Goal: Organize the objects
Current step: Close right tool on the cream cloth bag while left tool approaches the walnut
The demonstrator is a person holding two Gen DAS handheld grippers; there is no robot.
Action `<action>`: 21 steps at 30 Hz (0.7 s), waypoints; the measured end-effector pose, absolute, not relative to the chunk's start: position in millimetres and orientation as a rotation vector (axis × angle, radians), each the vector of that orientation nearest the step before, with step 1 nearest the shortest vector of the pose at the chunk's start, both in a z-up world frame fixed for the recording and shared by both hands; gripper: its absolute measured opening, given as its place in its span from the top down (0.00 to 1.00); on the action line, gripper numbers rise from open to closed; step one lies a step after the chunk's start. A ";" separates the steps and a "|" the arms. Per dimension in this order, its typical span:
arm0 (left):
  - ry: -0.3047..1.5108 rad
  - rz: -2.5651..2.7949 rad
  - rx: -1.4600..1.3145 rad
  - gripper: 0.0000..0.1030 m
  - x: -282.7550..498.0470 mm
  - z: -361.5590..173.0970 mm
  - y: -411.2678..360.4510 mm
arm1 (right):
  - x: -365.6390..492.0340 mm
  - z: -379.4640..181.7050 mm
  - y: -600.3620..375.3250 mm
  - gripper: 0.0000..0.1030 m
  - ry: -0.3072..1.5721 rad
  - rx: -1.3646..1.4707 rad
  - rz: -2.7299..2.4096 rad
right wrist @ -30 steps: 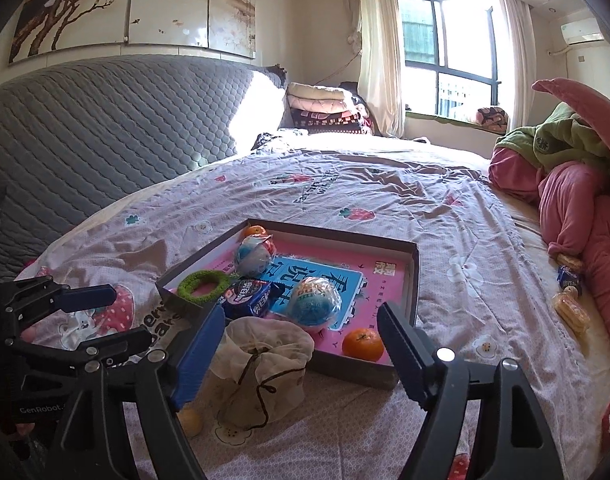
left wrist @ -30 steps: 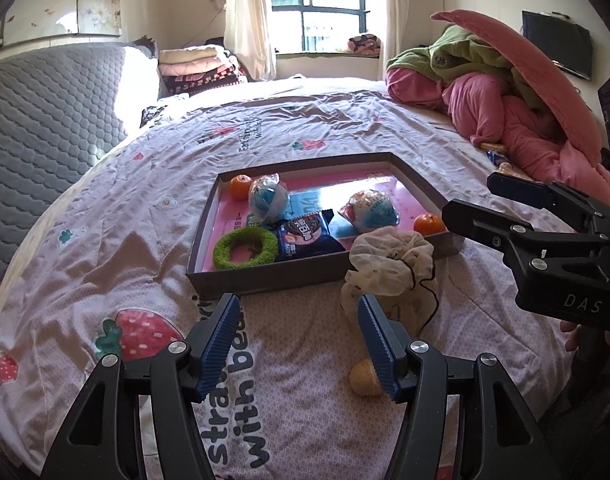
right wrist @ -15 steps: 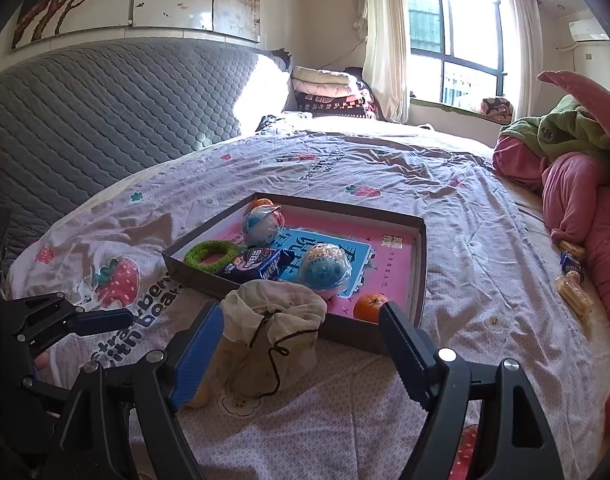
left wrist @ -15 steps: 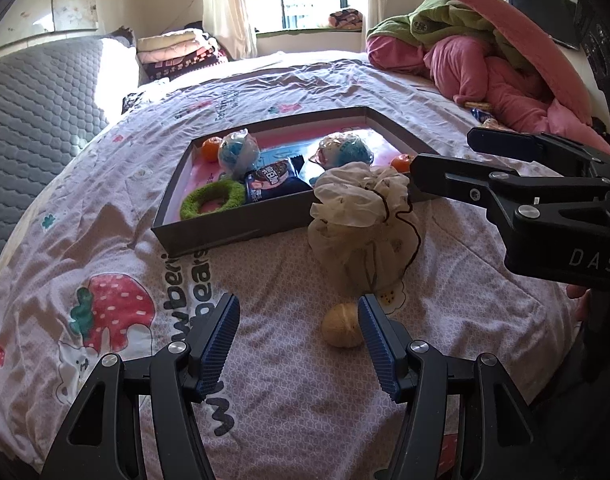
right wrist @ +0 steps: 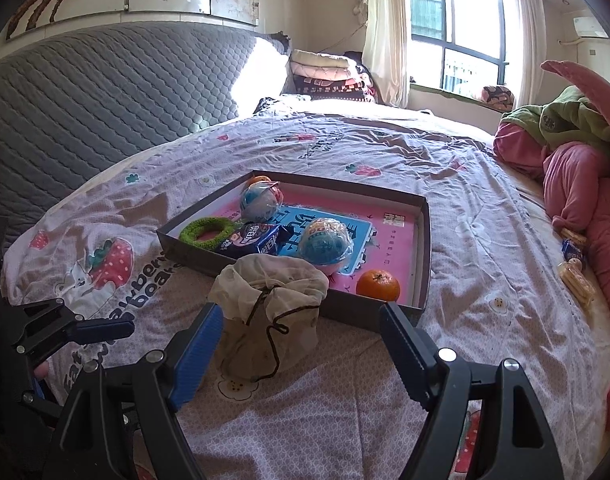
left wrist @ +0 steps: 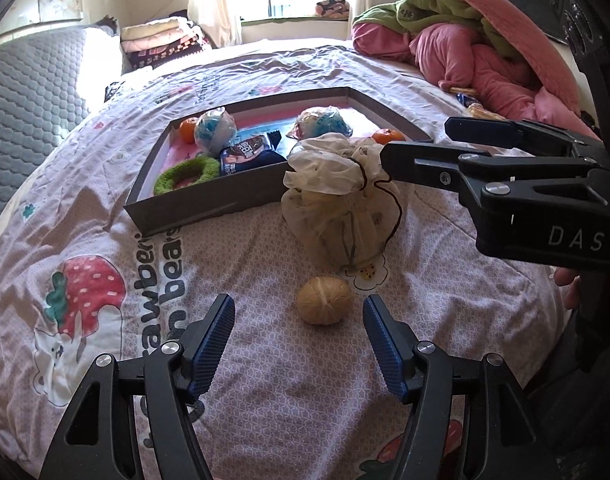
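From the left wrist, the left gripper (left wrist: 299,316) had just widened, touching nothing, its blue pads flanking a tan walnut-like ball (left wrist: 324,300) lying before the cream drawstring bag (left wrist: 339,208). From the right wrist, the right gripper (right wrist: 301,344) gaped empty around that bag

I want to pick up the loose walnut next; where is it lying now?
In the left wrist view the walnut lies on the bedsheet, just in front of the drawstring pouch, ahead of the open left gripper and between its fingers.

The bed (left wrist: 265,360) carries a tray (left wrist: 209,204), pouch (left wrist: 341,216), and walnut (left wrist: 324,300).
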State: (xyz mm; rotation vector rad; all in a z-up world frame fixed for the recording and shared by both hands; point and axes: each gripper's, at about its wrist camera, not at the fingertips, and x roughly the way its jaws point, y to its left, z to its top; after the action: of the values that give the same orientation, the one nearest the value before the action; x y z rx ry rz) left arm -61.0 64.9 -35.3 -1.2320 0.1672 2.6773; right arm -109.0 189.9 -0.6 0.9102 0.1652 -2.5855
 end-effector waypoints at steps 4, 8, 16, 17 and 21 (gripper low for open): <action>0.141 2.660 -1.247 0.34 -64.4 -39.6 63.7 | -110.8 -6.2 185.4 0.23 0.187 0.936 -2.576; 0.128 2.645 -1.263 0.34 -67.6 -45.1 64.0 | -113.3 -13.4 179.0 0.23 0.206 0.960 -2.573; 0.115 2.629 -1.275 0.34 -70.6 -50.7 64.5 | -120.5 -25.2 167.4 0.23 0.211 1.003 -2.539; 0.113 2.627 -1.274 0.34 -71.1 -51.1 64.6 | -122.0 -27.3 165.5 0.23 0.214 1.011 -2.536; 0.108 2.626 -1.272 0.34 -73.7 -53.4 64.8 | -128.3 -35.7 158.5 0.23 0.232 1.046 -2.524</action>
State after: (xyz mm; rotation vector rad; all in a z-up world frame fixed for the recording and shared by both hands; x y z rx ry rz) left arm -73.7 64.8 -53.4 -1.2722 0.1078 2.6259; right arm -128.3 158.5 -35.7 1.0459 0.2316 -2.5239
